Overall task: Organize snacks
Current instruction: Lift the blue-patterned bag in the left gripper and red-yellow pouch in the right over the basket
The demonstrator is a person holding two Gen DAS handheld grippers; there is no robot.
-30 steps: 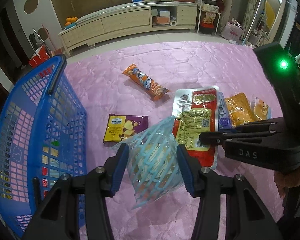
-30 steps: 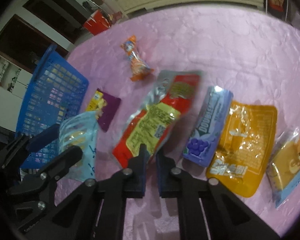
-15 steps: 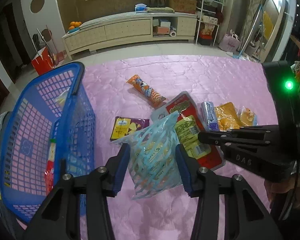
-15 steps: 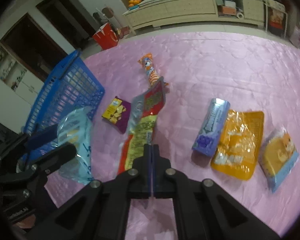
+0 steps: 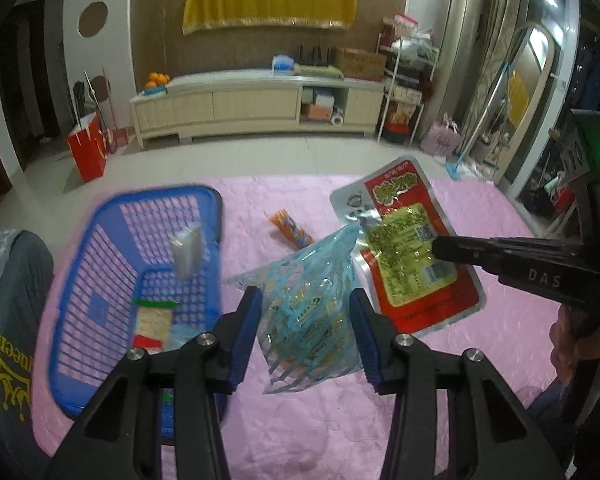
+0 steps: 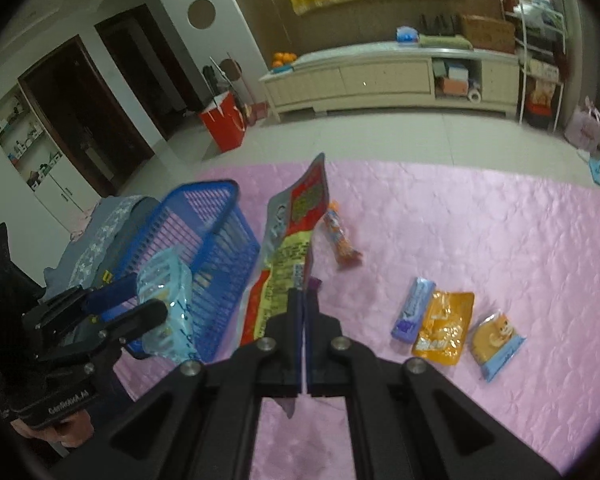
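Between the left gripper's (image 5: 305, 334) jaws, clamped: pale-blue snack bag (image 5: 314, 312); between the right gripper's (image 6: 303, 307) shut jaws: red-and-yellow pouch (image 6: 286, 256); both newly lifted off the pink quilt (image 6: 480, 240), blue basket (image 5: 100, 280) leftward, ready for deposit.

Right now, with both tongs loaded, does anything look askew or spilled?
Nothing spilled. The left tongs hold the pale blue clear snack bag squarely. The right tongs pinch the long red and yellow foil packet at one edge, so it hangs tilted beside the blue plastic basket.
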